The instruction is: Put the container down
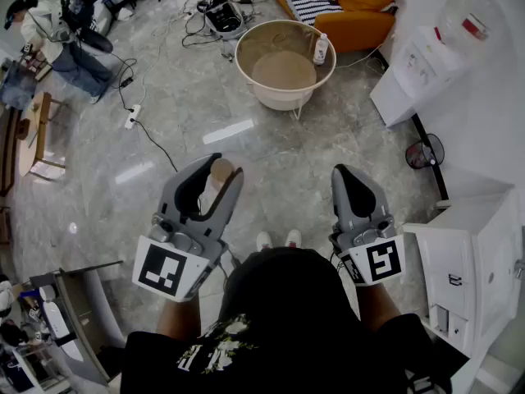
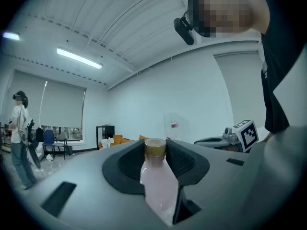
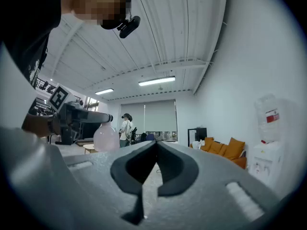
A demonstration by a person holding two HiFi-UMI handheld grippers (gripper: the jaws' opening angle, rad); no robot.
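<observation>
At the far left a person in a white top (image 1: 51,29) stands beside a low wooden worktop (image 1: 33,130), and black cables (image 1: 148,134) trail over the grey marble floor (image 1: 271,162). Nearer, the left tool (image 1: 223,171) is held up in the air above that floor. Its jaws stand wide and press on both sides of a pale pink translucent plastic bottle with a tan cap (image 1: 220,172). In the left gripper view the bottle (image 2: 158,181) sits upright between the black pads (image 2: 184,162), with the cap level with the tips of the left tool (image 2: 156,146). From the right gripper view its rounded base (image 3: 106,138) hangs out below that tool.

Far from the tools, at the middle, a round beige tub on thin legs (image 1: 246,64) stands on the floor, with a small white bottle (image 1: 321,49) at its right rim. An orange sofa (image 1: 361,6) lies beyond it.

The right tool (image 1: 351,179) is also held in the air, well apart from the left one. Its jaws (image 3: 156,147) are closed tip to tip with nothing between them.

At the far right stands a white water dispenser (image 1: 414,68), and at the near right a white cabinet (image 1: 467,261).
</observation>
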